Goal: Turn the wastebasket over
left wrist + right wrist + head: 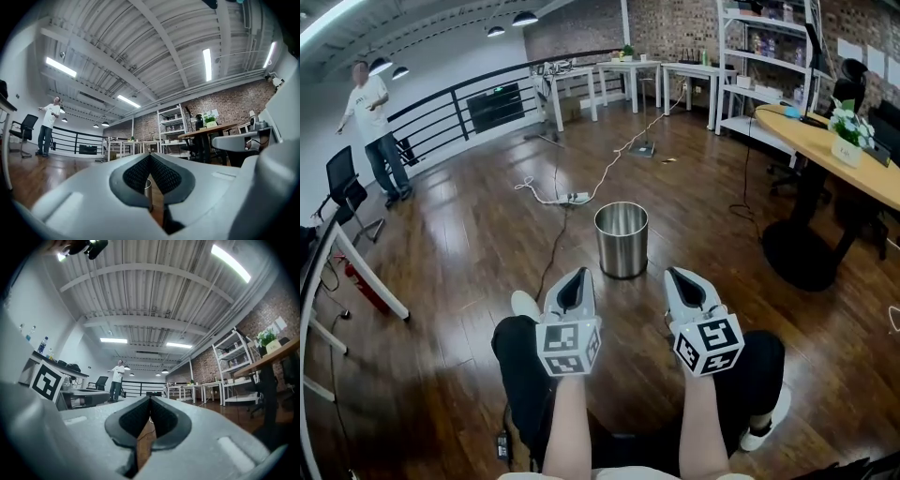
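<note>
A shiny cylindrical steel wastebasket [621, 239] stands upright, open mouth up, on the dark wooden floor [469, 253]. It is ahead of both grippers and between their lines, touching neither. The left gripper [577, 273] and right gripper [675, 272] are held side by side over the person's knees and point toward it. In the left gripper view the jaws meet at their tips with nothing clamped, and a sliver of the basket's rim shows beyond them, low in the gap. In the right gripper view the jaws are likewise pressed together and empty, with only floor visible past them.
</note>
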`<state>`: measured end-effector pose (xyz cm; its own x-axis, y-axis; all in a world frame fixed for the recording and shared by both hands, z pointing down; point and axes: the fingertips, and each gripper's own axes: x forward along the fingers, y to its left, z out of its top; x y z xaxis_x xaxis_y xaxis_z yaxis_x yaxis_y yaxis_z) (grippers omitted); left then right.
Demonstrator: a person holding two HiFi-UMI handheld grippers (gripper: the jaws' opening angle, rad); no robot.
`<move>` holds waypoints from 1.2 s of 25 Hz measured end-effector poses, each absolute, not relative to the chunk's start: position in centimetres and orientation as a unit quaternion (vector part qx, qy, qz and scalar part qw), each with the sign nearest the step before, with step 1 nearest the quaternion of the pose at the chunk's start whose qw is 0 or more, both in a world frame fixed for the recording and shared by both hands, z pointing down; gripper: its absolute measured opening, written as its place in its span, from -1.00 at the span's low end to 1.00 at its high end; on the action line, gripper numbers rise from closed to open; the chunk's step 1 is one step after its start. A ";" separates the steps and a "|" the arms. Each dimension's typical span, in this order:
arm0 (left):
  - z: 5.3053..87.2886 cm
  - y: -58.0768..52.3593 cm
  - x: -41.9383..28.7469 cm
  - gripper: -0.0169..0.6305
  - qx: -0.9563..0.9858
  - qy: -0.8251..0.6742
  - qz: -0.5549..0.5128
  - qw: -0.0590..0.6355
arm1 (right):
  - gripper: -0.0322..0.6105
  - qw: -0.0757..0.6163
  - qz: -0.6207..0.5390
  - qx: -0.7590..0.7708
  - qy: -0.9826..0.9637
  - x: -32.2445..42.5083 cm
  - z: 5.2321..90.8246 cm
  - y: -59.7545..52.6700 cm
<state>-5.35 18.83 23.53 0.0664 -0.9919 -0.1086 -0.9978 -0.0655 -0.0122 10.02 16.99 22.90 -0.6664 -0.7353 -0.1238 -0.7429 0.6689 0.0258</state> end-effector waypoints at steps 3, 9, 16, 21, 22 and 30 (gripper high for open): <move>23.5 14.8 -7.7 -0.90 -0.724 0.688 0.031 0.044 | -0.93 0.046 0.043 -0.408 0.911 8.1 22.6 12.9; 24.5 6.5 -11.1 -0.90 -0.722 0.690 0.011 0.045 | -0.93 0.023 0.043 -0.424 0.905 5.5 23.4 5.0; 25.7 -2.7 -13.7 -0.90 -0.735 0.677 0.011 0.043 | -0.93 0.007 0.049 -0.450 0.892 3.6 24.1 -3.4; 27.0 -8.0 -14.5 -0.90 -0.739 0.673 0.002 0.037 | -0.93 -0.007 0.040 -0.453 0.890 2.8 25.3 -9.2; 27.3 -9.0 -14.9 -0.90 -0.737 0.675 0.002 0.037 | -0.93 -0.009 0.038 -0.451 0.891 2.5 25.6 -10.5; 29.8 -16.3 -18.5 -0.90 -0.725 0.688 -0.003 0.020 | -0.93 -0.030 0.020 -0.444 0.895 -0.1 28.5 -18.5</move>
